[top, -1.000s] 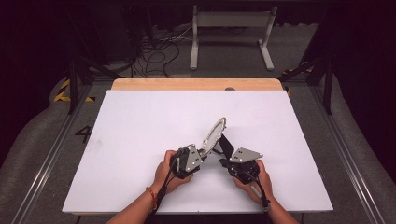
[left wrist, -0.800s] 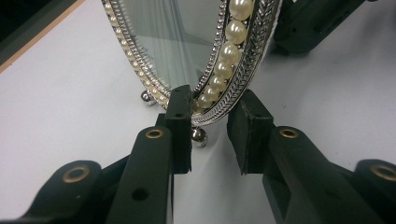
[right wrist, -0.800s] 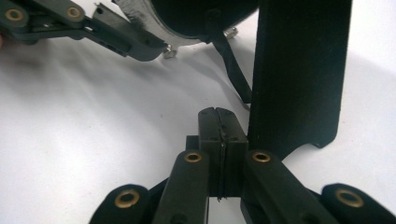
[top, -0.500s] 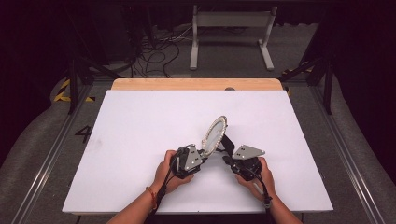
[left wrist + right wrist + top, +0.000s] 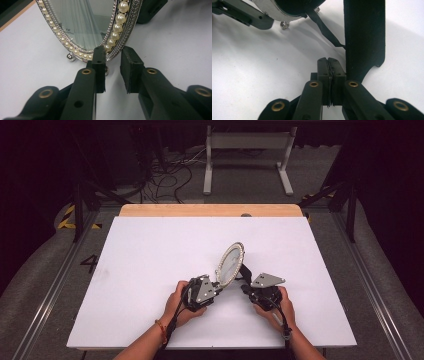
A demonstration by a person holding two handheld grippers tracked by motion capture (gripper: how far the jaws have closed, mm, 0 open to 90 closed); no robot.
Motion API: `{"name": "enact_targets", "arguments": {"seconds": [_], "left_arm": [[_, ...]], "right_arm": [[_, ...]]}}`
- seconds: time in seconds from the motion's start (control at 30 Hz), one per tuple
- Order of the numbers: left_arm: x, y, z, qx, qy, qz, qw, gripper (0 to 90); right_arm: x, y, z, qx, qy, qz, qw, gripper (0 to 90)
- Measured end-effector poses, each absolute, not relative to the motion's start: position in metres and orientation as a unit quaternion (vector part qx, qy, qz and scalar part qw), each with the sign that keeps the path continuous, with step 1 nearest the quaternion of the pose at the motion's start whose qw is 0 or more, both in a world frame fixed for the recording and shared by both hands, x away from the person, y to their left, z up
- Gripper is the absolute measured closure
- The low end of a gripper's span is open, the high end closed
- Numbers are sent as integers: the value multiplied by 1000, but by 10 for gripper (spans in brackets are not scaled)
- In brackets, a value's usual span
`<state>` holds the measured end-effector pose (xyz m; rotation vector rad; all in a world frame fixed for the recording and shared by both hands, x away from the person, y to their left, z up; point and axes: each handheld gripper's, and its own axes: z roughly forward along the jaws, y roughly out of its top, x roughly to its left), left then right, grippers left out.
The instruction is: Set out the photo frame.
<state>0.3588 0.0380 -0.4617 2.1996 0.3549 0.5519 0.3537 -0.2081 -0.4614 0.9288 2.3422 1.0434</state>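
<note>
Left gripper [image 5: 112,58]: fingers [image 5: 99,67] a narrow gap apart, and they have just been closing. The bottom rim of the mirror [image 5: 229,263] sits at the fingertips: the left fingertip is up against the pearl-and-silver frame near its lowest point, the right fingertip is just beside the rim. Can't tell whether they actually pinch the rim; nothing visibly squeezed between the pads.

Right gripper [image 5: 328,62]: fingers pressed together, with a thin dark edge pinched in the seam between them. A flat black stand flap [image 5: 364,37] stands just beside the fingers on their right. A narrow black strap [image 5: 324,26] runs from the flap up to the mirror's back. Can't tell whether the pinched edge belongs to the flap or the strap.

Mirror: oval, pearl-beaded rim, standing upright on small ball feet [image 5: 70,56] on the white worktop [image 5: 150,270]. Long axis runs bottom to top and leans a bit to the right in the high view. Glass faces the left gripper; back faces the right gripper.

Position: the mirror is between the two grippers, just beyond them, in the near-centre part of the worktop. The left gripper [image 5: 200,290] is at its lower left, the right gripper [image 5: 262,290] at its lower right. Both hands rest on the worktop behind the mirror's base.
</note>
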Motion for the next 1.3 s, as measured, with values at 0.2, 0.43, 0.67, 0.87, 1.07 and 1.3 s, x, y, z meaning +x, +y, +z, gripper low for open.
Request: {"name": "enact_targets", "arguments": {"seconds": [0.2,0.43,0.67,0.87,1.07,1.3], "left_arm": [[357,45,-454,876,130,216,411,736],[355,70,-444,879,133,210,407,712],[337,112,-441,871,155,210,416,650],[321,150,-447,865,187,207,416,513],[319,169,-452,852,225,218,419,333],[323,169,-456,850,243,221,413,204]], "right_arm": [[351,-207,-461,323,843,375,213,836],[344,-208,-454,326,830,405,204,772],[327,-193,-447,316,823,428,199,631],[322,-180,-442,322,807,455,197,531],[327,-171,-441,343,793,462,200,449],[335,-158,-443,360,779,467,212,409]]}}
